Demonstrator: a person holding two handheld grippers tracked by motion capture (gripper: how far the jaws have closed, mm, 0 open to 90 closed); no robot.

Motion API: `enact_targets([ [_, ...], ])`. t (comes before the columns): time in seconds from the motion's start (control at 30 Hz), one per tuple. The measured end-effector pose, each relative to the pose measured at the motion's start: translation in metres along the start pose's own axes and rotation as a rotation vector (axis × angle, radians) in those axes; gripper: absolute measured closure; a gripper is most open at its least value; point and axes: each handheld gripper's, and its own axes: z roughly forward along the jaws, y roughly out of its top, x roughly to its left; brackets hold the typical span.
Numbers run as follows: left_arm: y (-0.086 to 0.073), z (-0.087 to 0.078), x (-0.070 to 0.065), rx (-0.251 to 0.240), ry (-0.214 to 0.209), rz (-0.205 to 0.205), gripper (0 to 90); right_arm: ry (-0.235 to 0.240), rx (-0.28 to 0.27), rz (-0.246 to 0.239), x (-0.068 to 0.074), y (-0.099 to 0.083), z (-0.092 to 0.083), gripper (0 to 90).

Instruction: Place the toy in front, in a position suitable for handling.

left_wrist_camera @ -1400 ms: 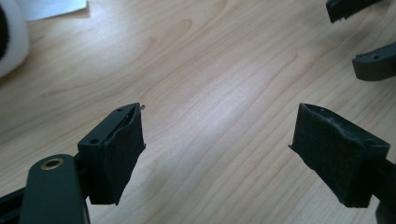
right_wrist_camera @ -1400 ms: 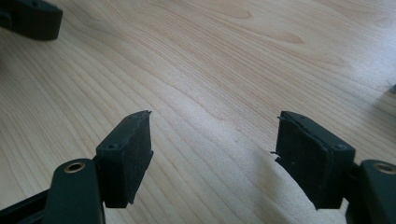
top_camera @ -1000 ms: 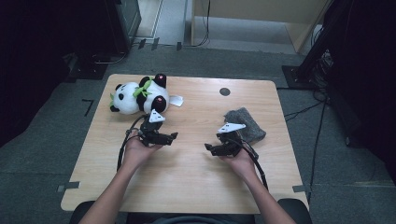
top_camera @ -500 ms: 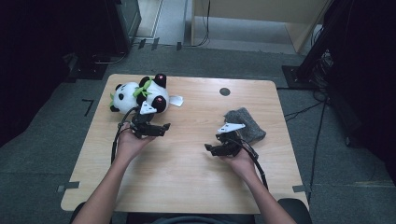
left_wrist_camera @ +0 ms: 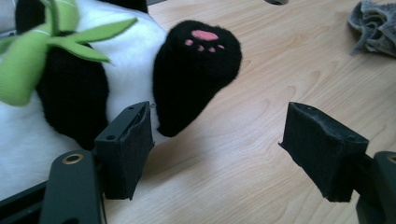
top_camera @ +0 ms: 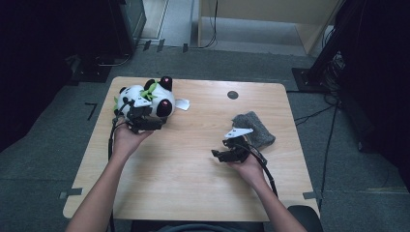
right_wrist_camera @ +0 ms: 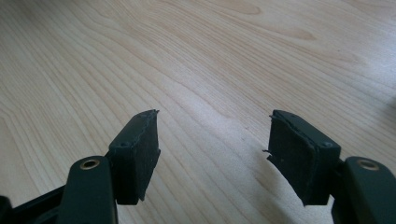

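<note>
Since a second ago our left gripper (top_camera: 157,124) has travelled away from the middle of the desk (top_camera: 193,193) and up to the plush panda (top_camera: 130,96) at the far left corner, while our right gripper (top_camera: 218,154) has kept its place near the right side. The left fingers (left_wrist_camera: 126,149) have just been closing somewhat, yet they stand clearly apart; in the left gripper view one black leg with a pink paw print (left_wrist_camera: 196,74) hangs just ahead of the gap, nearer the left finger, and the pads do not press on it. We hold nothing there.

The panda lies on its side close to the desk's far left edge, white belly and black limbs towards us, a green leaf-shaped piece (left_wrist_camera: 42,46) at its neck. A small white tag (top_camera: 182,104) lies on the wood just beside it.

Our right fingers (right_wrist_camera: 140,154) have also just been closing a little and stand open over bare wood, with nothing between them. A crumpled grey cloth (top_camera: 255,130) lies just beyond the right gripper, touching the desk near its right edge. A dark round spot (top_camera: 232,94) marks the desk near the far edge.
</note>
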Motion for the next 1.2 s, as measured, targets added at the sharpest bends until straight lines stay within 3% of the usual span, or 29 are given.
enact_targets([
  [0.47,0.019,-0.006,0.025,0.008,0.074,0.009,26.1,0.017,0.002,-0.02,0.004,0.0,0.007,34.7],
  [0.77,0.024,-0.008,0.047,-0.008,0.086,-0.035,26.1,0.005,0.02,-0.07,0.012,-0.003,0.019,35.6],
  [0.93,0.028,-0.006,0.058,-0.007,0.101,-0.039,26.8,-0.002,0.011,-0.069,0.011,-0.004,0.019,35.8],
  [1.2,0.025,0.017,0.069,0.011,0.086,-0.07,29.6,-0.021,0.0,-0.076,0.012,-0.006,0.02,35.6],
])
